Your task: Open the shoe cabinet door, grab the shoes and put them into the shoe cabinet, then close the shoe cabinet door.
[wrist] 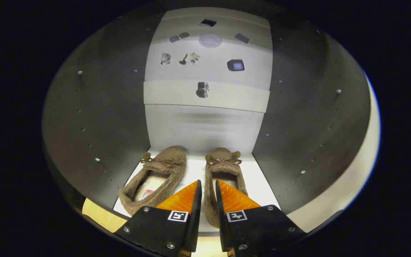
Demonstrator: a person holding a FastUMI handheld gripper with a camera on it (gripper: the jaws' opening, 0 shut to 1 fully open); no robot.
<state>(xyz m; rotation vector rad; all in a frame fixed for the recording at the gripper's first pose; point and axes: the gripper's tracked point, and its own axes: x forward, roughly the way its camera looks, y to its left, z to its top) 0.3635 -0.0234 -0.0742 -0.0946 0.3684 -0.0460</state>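
hiding both slipper heels (209, 210), tongs (208, 185) nearly together, gripping nothing, inside cabinet (95, 117)

I see two fuzzy brown shoes (162, 175), each with a darker brown bow (the nearer one's insole shows pale with a red patch). They sit on a white shelf (259, 185) between dark grey cabinet walls (95, 117); the back panel (205, 125) is light grey.
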